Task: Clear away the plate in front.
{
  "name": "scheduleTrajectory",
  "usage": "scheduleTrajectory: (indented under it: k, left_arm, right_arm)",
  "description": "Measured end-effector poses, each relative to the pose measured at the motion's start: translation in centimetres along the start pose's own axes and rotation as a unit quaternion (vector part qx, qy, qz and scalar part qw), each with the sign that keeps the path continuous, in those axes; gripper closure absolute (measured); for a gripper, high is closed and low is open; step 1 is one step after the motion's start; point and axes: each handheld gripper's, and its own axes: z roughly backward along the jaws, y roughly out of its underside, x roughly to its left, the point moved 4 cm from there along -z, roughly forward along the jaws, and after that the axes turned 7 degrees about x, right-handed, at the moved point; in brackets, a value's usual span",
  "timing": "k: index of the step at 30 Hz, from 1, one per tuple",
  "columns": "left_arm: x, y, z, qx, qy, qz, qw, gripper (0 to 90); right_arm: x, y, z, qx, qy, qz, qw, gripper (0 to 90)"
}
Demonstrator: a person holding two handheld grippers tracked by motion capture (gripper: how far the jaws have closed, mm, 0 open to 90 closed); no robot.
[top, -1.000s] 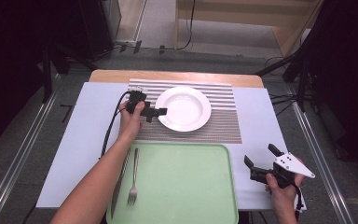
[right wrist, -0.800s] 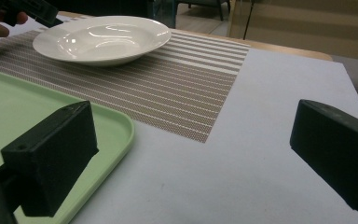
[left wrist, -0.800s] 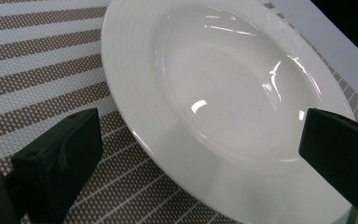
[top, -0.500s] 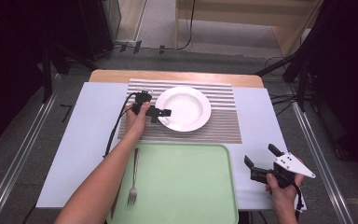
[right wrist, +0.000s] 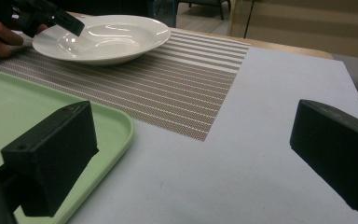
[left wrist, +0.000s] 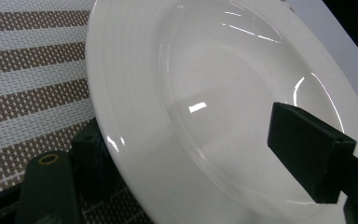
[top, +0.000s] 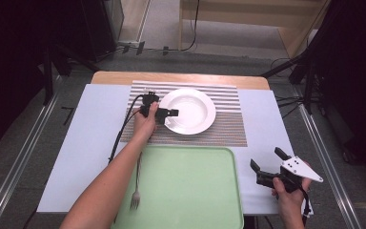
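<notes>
The white plate (top: 188,110) sits on the striped mat (top: 219,129) at the 12 o'clock end of the bench (top: 90,138). The left gripper (top: 171,113) is at the plate's 9 o'clock rim. Its jaws have just been closing, one above and one below the rim, not yet squeezing. The green tray (top: 190,186) lies at 6 o'clock, a fork (top: 136,188) on its 9 o'clock edge. The right gripper (top: 267,166) waits at 4 o'clock, jaws wide, holding nothing.

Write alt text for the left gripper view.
The left tongs straddle the near rim of a white plate, one jaw below the rim, one above the bowl, closing but not yet gripping. The plate sits on a striped mat.
</notes>
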Motion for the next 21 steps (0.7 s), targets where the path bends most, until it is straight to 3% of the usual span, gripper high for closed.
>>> scheduleTrajectory:
  k: [7,9,13,17,21]
  left_arm:
    - [-0.06,0.02,-0.06,-0.002,-0.007,0.002,1.0000,21.4]
    - [-0.01,0.00,-0.02,-0.003,-0.022,0.008,0.9997,25.5]
    - [0.40,0.00,0.23,-0.003,-0.044,0.030,0.9986,45.2]
    - [0.35,0.02,0.25,0.000,-0.071,0.020,0.9973,56.5]
    - [0.45,0.00,0.44,0.007,-0.065,0.028,0.9974,57.8]
  right_arm:
    - [0.02,-0.01,-0.12,-0.001,-0.002,0.004,1.0000,0.0]
    - [0.04,-0.01,-0.13,0.000,-0.002,0.004,1.0000,0.0]
    - [0.13,0.01,-0.15,0.003,-0.002,0.002,1.0000,0.0]
    - [0.17,0.01,-0.12,0.003,-0.001,0.003,1.0000,0.0]
    - [0.04,0.00,-0.09,0.001,0.000,0.005,1.0000,0.0]
